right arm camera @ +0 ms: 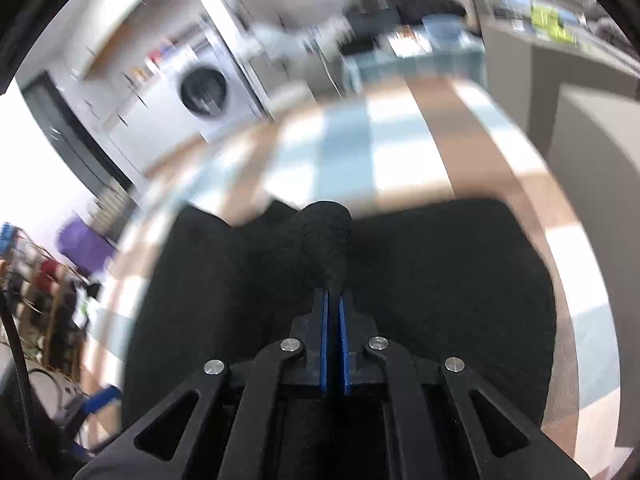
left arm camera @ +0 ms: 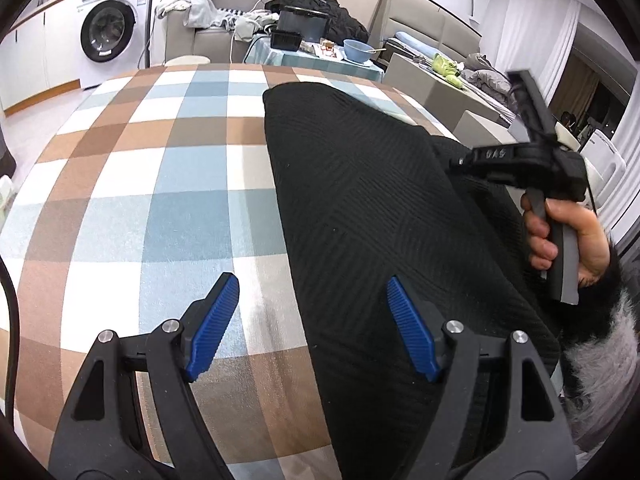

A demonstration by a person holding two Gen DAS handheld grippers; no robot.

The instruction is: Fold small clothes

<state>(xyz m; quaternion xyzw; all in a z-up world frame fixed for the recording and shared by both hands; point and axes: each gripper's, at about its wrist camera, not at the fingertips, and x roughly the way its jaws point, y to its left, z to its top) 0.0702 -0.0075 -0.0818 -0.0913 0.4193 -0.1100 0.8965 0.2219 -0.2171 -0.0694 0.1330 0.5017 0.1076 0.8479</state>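
Observation:
A black ribbed knit garment [left arm camera: 360, 200] lies on the checked tablecloth [left arm camera: 160, 160], running from the far middle to the near right. My left gripper [left arm camera: 312, 282] hovers open over the garment's left edge, one blue pad [left arm camera: 216, 320] above the cloth and the other above the fabric, nothing between them. My right gripper [left arm camera: 458, 162], held by a hand [left arm camera: 560, 236], comes in from the right onto the garment. In the right wrist view the right gripper [right arm camera: 334, 294] is shut on a raised bunch of the black garment [right arm camera: 326, 232]; this view is motion-blurred.
A washing machine [left arm camera: 106, 30] stands at the back left. Behind the table, a small table holds a blue bowl [left arm camera: 356, 49] and black containers. A sofa with piled clothes [left arm camera: 192, 4] and a grey chair [left arm camera: 408, 76] lie beyond. A furry sleeve [left arm camera: 600, 340] is at the right.

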